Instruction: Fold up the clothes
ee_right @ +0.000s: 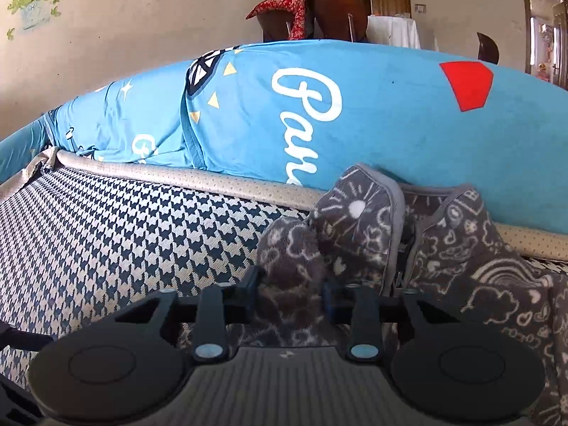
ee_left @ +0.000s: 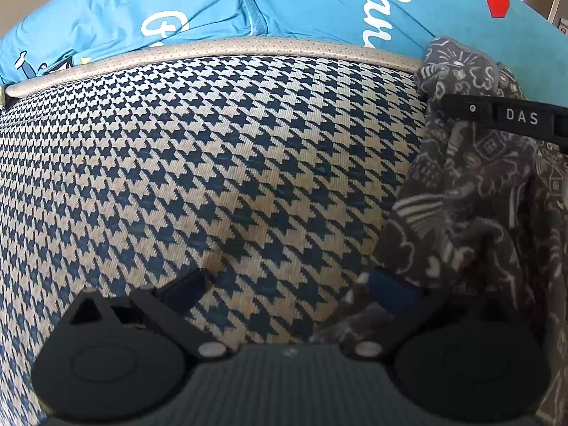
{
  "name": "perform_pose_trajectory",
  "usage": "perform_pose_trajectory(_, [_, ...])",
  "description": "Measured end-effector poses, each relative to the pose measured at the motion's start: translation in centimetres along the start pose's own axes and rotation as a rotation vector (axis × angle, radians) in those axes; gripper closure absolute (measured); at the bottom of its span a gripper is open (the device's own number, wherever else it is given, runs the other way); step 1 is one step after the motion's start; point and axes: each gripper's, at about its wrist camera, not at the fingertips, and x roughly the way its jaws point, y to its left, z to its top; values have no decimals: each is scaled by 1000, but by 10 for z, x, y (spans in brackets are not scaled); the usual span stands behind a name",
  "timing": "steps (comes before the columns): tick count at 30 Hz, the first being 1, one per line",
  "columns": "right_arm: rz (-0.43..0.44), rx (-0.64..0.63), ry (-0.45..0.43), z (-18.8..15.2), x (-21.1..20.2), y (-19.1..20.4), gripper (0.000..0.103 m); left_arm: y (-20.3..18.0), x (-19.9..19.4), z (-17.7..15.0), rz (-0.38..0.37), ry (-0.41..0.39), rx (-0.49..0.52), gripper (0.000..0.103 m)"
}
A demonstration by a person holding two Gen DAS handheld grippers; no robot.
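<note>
A grey fleece garment (ee_right: 358, 238) printed with white doodles lies bunched on a houndstooth mat (ee_right: 124, 234). My right gripper (ee_right: 291, 291) is shut on a thick fold of it, and cloth fills the gap between the fingers. From the left wrist the same garment (ee_left: 472, 191) hangs at the right edge, with the right gripper's black finger (ee_left: 507, 117) lying across its top. My left gripper (ee_left: 287, 291) stands wide open low over the mat (ee_left: 213, 163). Its right fingertip (ee_left: 390, 293) touches the garment's lower edge. Nothing is between its fingers.
Blue bedding (ee_right: 390, 131) with white script and a red patch rises behind the mat's beige trim (ee_right: 213, 177). The same bedding (ee_left: 319, 3) fills the top of the left wrist view. Chairs, a white-covered table (ee_right: 392, 30) and doorways stand far behind.
</note>
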Motion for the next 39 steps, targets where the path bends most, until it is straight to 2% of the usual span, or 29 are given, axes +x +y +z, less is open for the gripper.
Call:
perform_pose_trajectory(2, [32,23,-21,5,-1,0,86,-2,-2,1,1,-1,0,0])
perform_pose_trajectory(7, [215,252,-164,31,-10,-9,89,3,1,2,49,-19,-12,0])
perform_pose_trajectory(11, [228,317,-304,38,-5,1,88,14,5,8,167,-26,-32,0])
perform_pose_trajectory(12, [235,340,-306,39,-1,2,87,19,6,12,175,-19,-49,0])
perform_pose_trajectory(14, [249,375,-273,42,6,0,77,28,6,18,172,-11,-84,0])
perform_pose_trajectory(18, [194,320,-256,48,-3,-1,75,27,4,23,281,-46,-56,0])
perform_pose_trajectory(20, [170,313,-243,52,-9,-4,74,31,4,28,295,-47,-69,0])
perform_pose_trajectory(25, [150,347,-233,52,-36,-16,68,44,-5,39,181,-42,-164,0])
perform_pose_trajectory(30, [92,347,-200,38,-63,-15,57,32,-27,33,72,-75,-172,0])
perform_pose_trajectory(33, [36,363,-149,17,-77,-16,50,24,-39,30,-27,-88,-140,0])
perform_pose_trajectory(39, [-170,348,-4,-26,-106,-9,50,-2,-64,12,-156,-123,4,0])
